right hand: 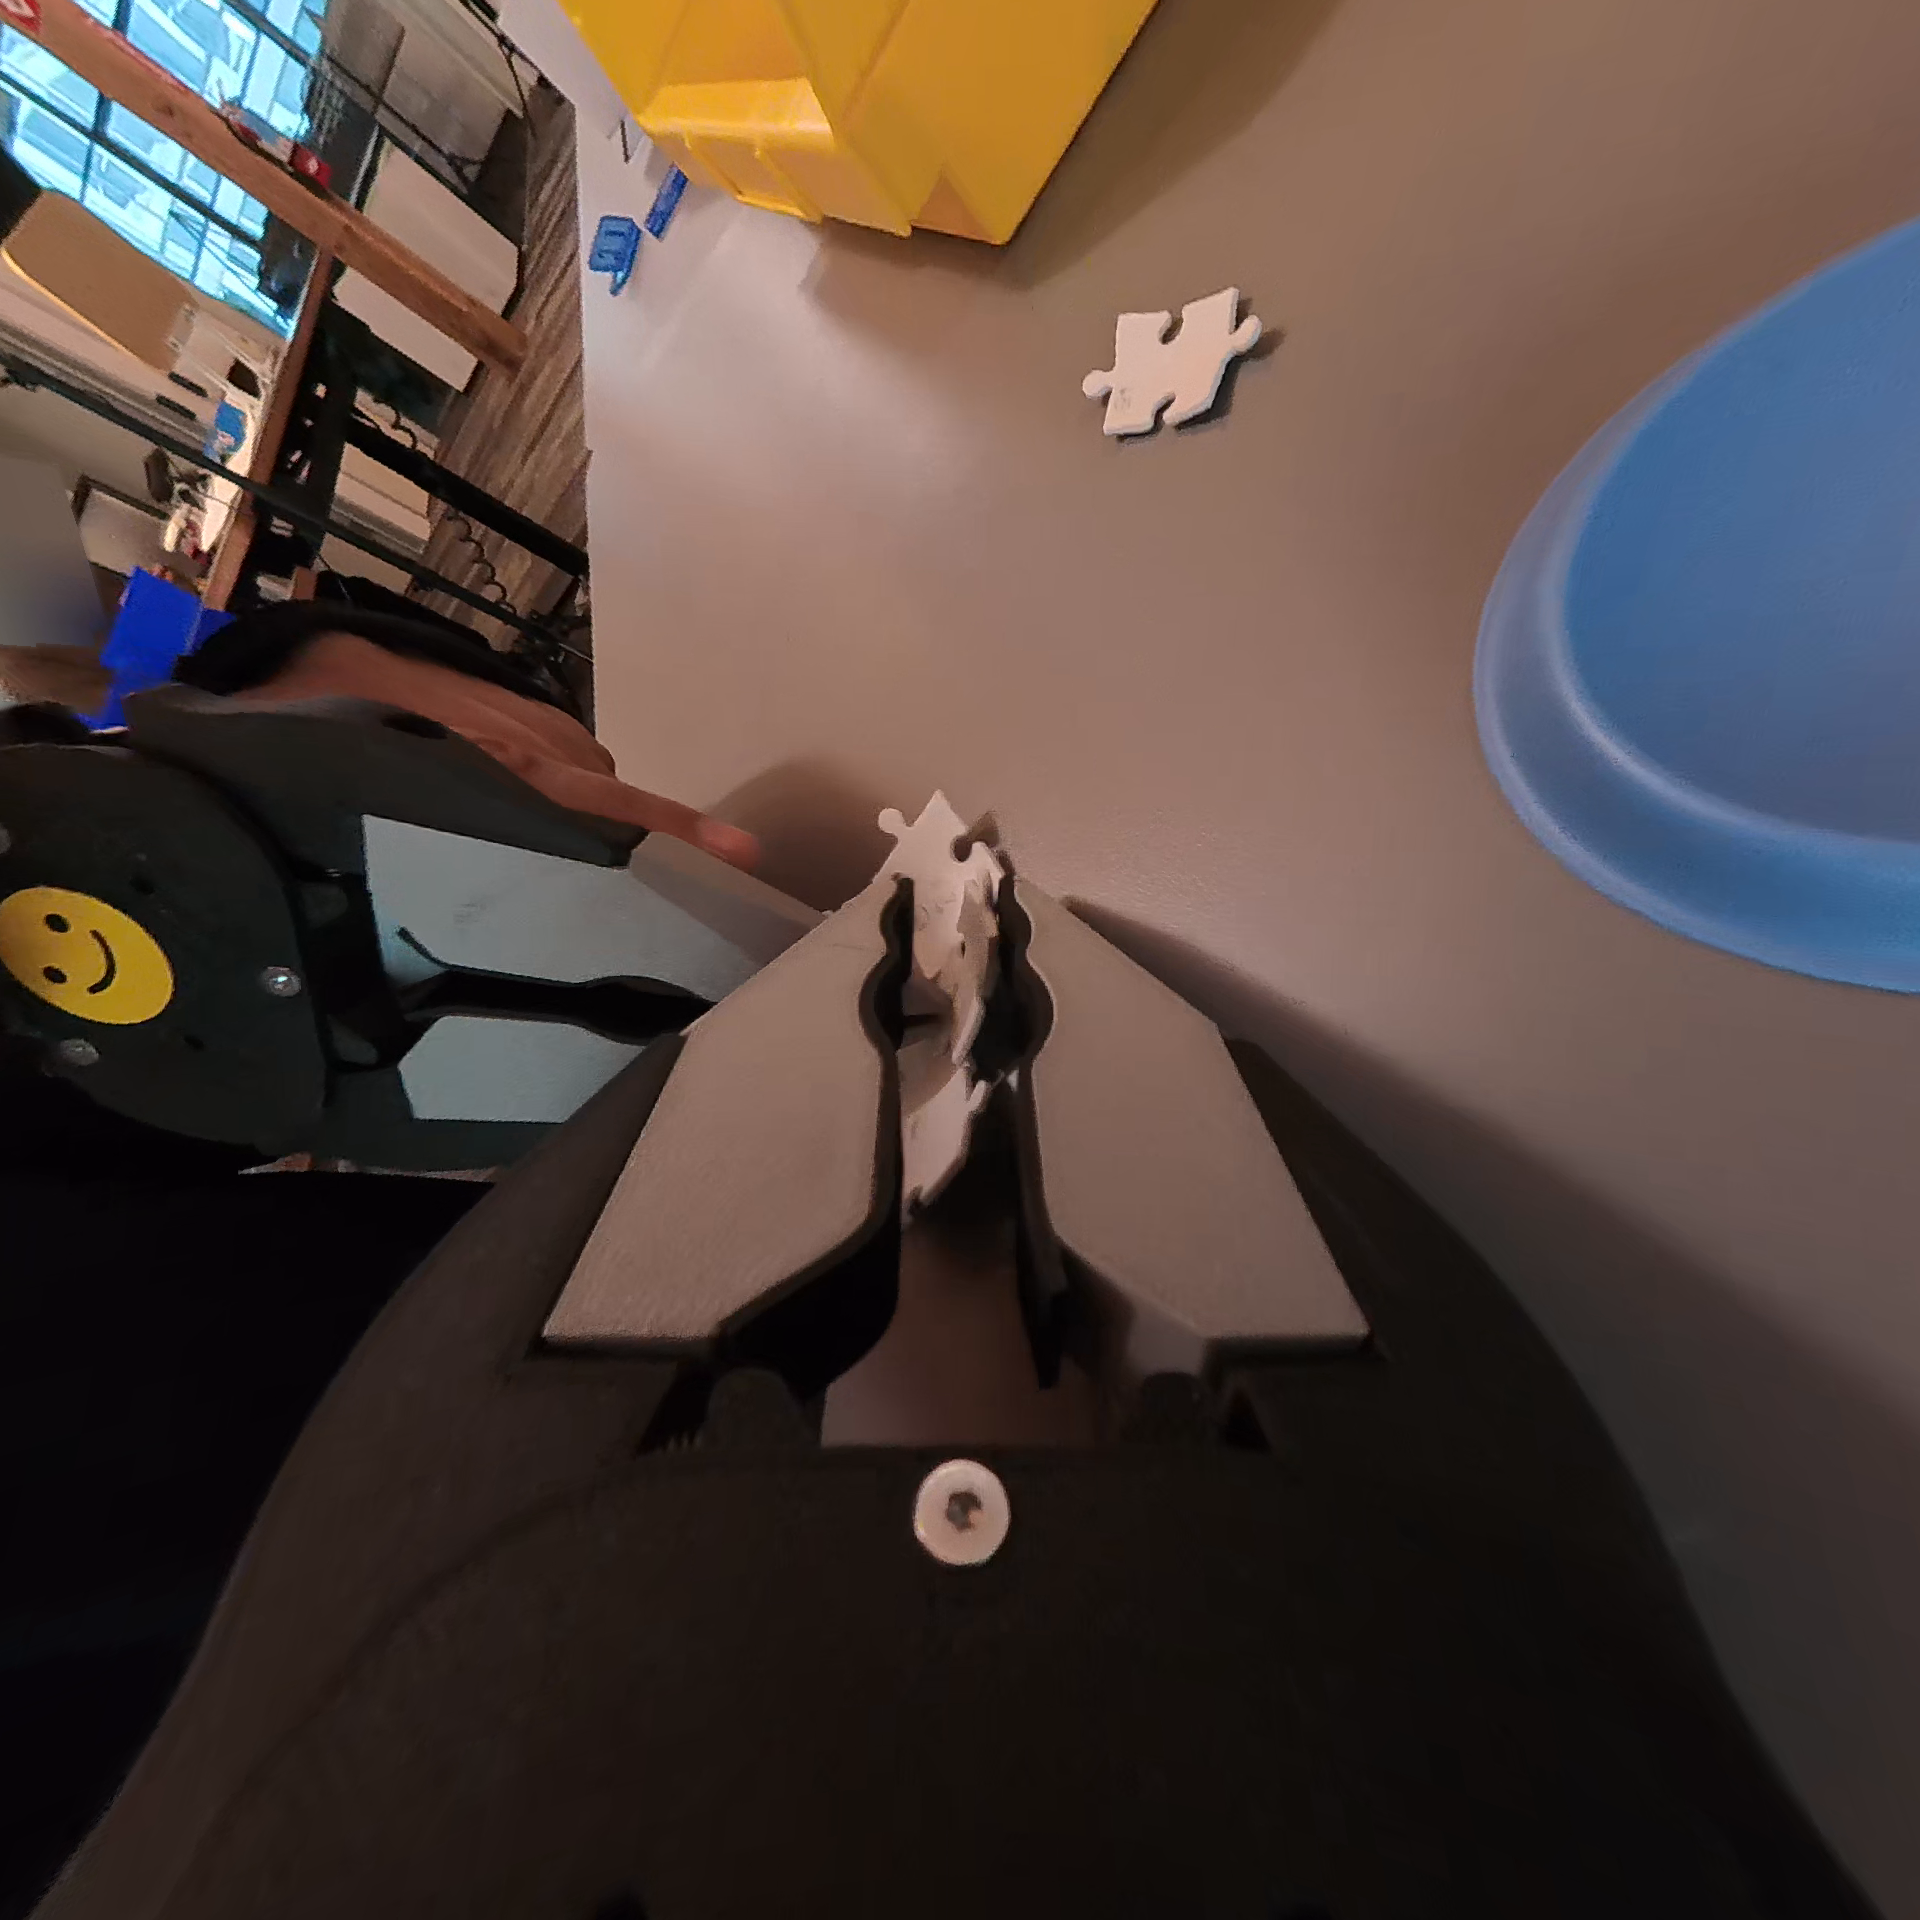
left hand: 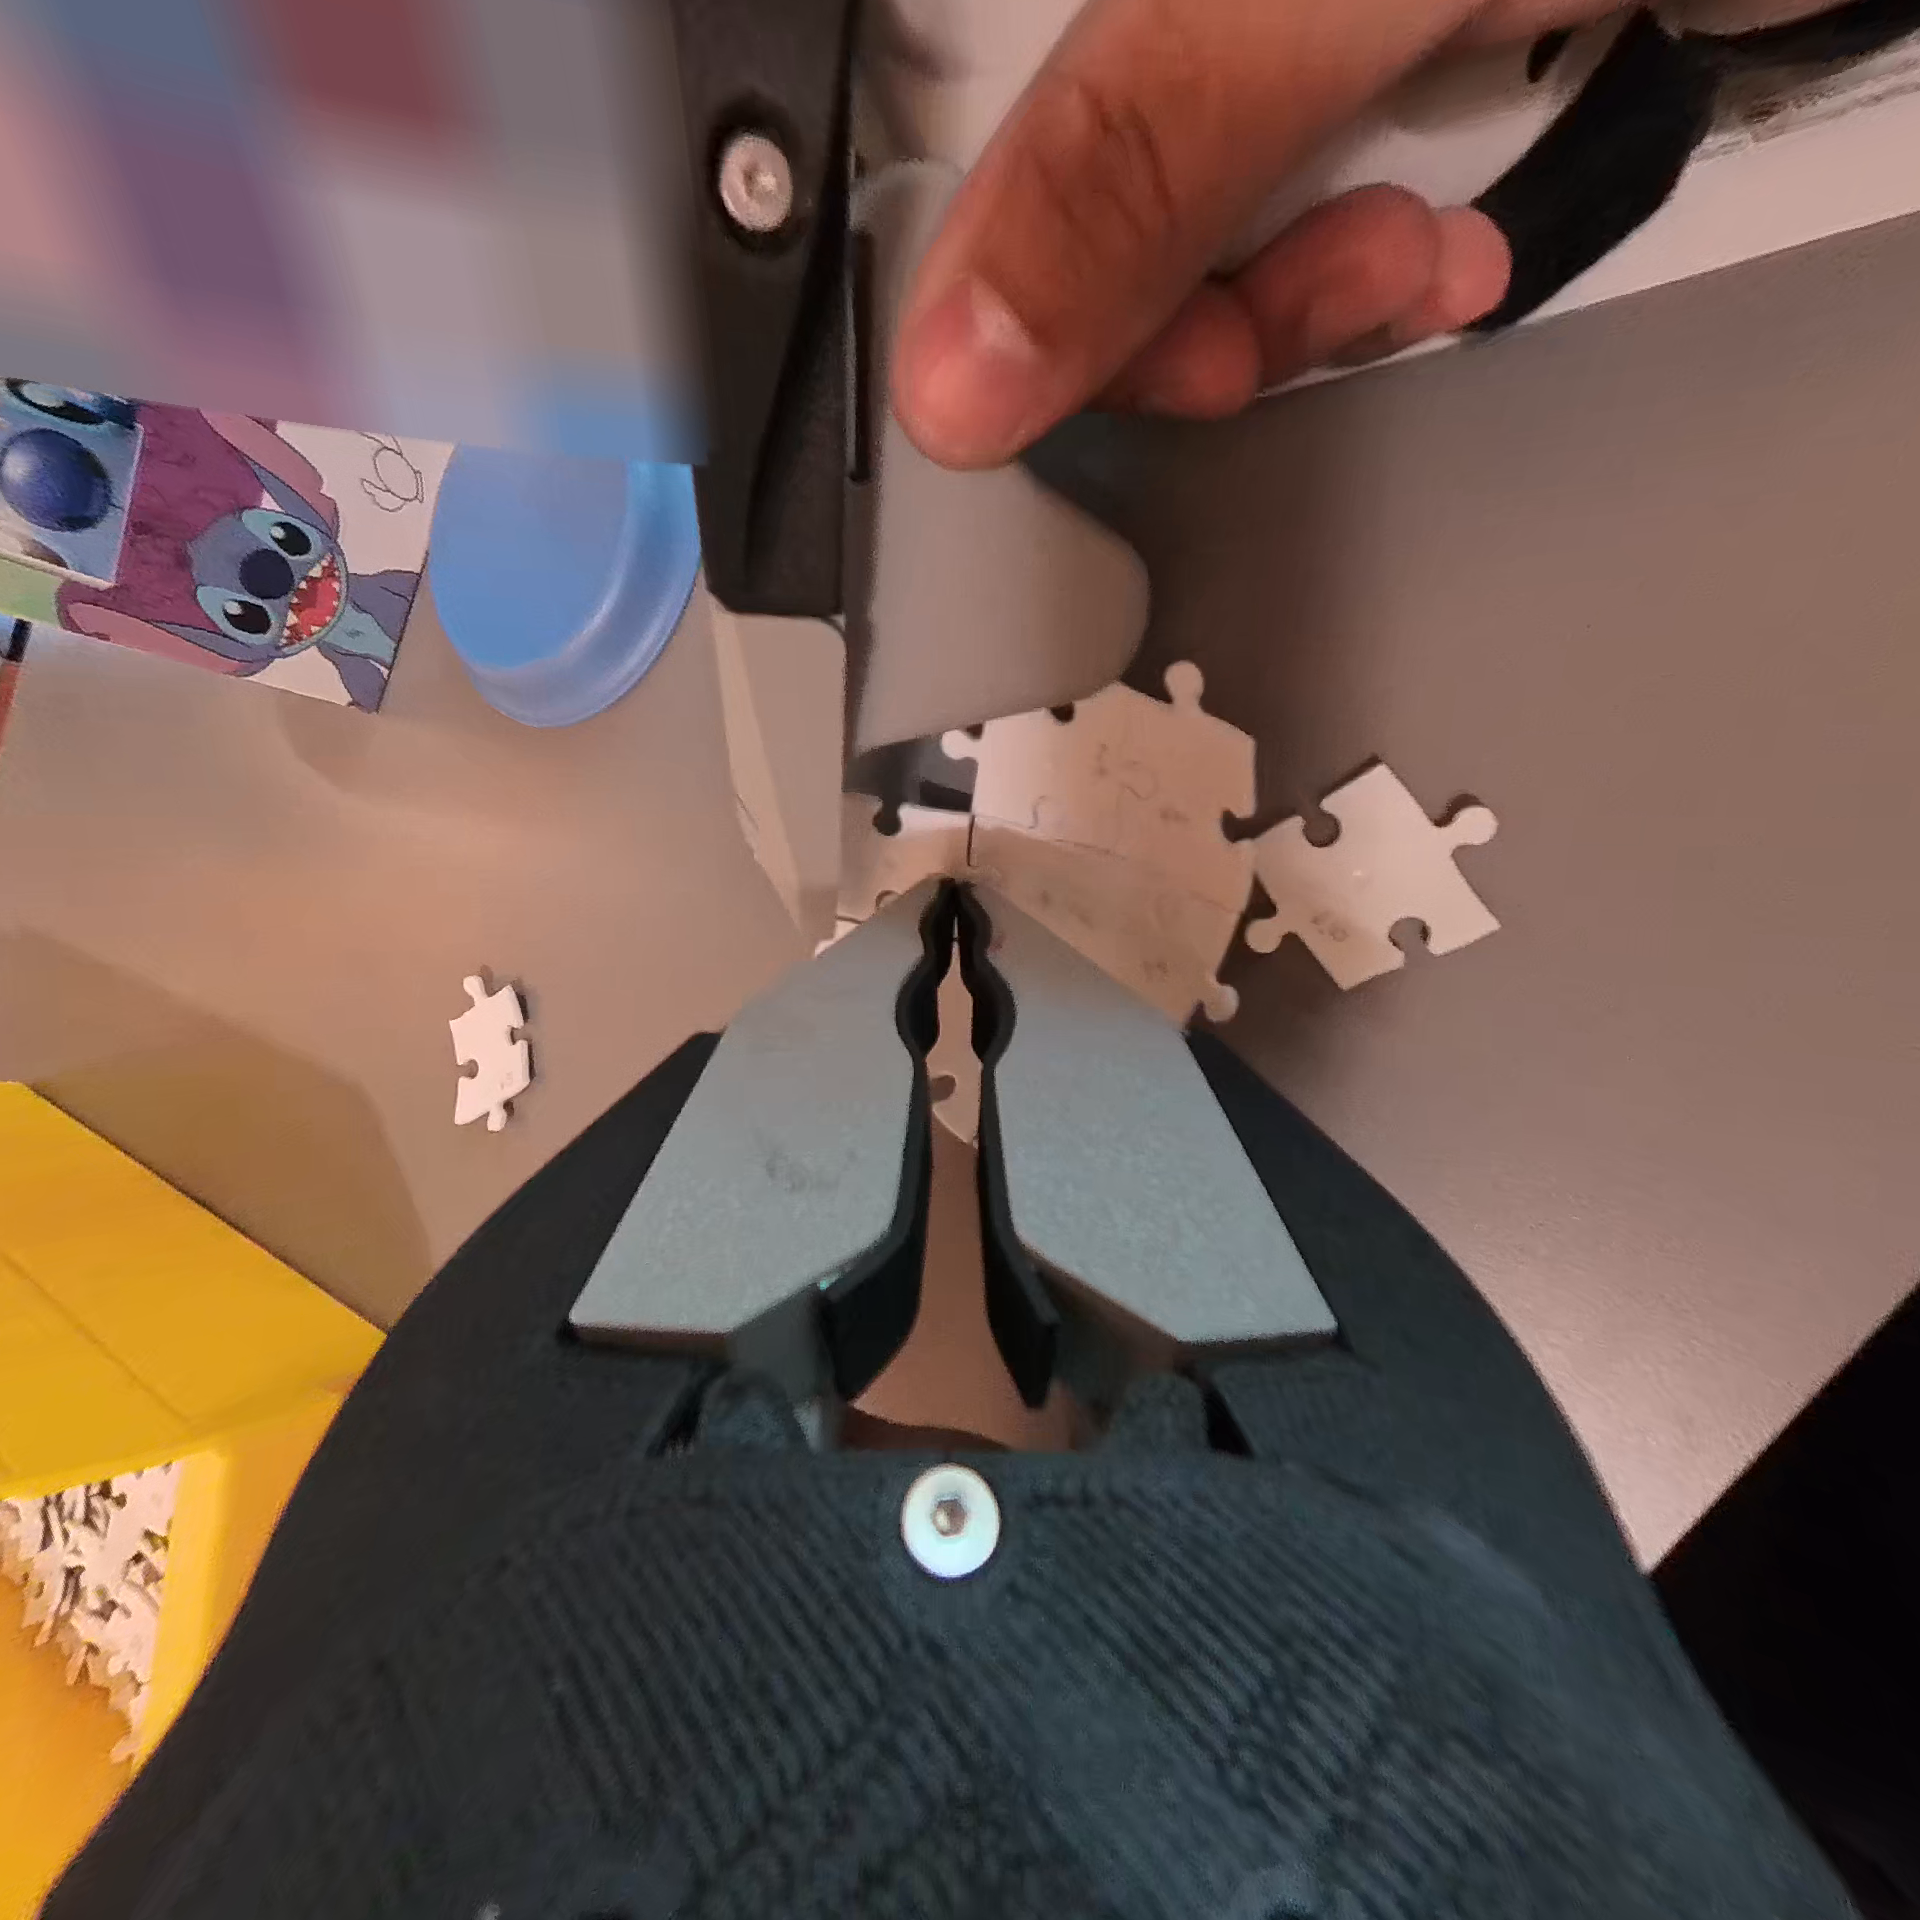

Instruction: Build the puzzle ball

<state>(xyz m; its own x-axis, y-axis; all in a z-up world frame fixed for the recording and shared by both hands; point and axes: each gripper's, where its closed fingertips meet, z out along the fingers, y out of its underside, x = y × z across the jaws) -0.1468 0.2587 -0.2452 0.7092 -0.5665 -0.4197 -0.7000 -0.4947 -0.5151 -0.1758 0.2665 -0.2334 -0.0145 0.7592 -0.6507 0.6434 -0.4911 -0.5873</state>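
A curved cluster of joined white puzzle pieces (left hand: 1122, 821) is held above the grey table between both grippers. My left gripper (left hand: 951, 902) is shut on the cluster's near edge. My right gripper (right hand: 954, 904) is shut on the same cluster (right hand: 940, 997), which shows edge-on between its fingers. In the left wrist view the right gripper's grey finger (left hand: 987, 613) comes in from above with a hand on it and hides part of the cluster. Another white piece (left hand: 1371, 883) sits against the cluster's right edge; I cannot tell if it is locked in.
A loose white piece (left hand: 490, 1049) (right hand: 1174, 364) lies on the table. A blue bowl (left hand: 561, 592) (right hand: 1714, 727) and a cartoon picture sheet (left hand: 229, 561) lie beyond. A yellow bin (left hand: 125, 1299) (right hand: 862, 104) holds several more pieces. The left gripper's body (right hand: 312, 935) shows at left. The tips of both grippers are at nearly the same place.
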